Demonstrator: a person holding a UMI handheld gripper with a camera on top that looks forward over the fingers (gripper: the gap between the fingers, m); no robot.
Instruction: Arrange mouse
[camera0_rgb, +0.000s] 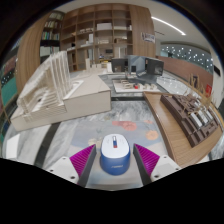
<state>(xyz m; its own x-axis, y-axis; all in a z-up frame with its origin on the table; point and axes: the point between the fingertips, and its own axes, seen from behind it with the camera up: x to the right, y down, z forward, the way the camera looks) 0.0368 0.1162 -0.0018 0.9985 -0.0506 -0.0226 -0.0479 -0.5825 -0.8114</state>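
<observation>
A large architectural model (55, 95) fills one side of the glossy table (120, 125), leaving clear surface near the middle, probably the free spot for placing. The gripper (115, 160) has the white-and-blue mouse (114, 153) between its pads (149, 158); they seem to clench it, though contact is unclear.

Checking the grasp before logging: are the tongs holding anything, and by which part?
The mouse stands between the tongs, its sides facing the pink pads. Whether both pads press on it cannot be told.
</observation>
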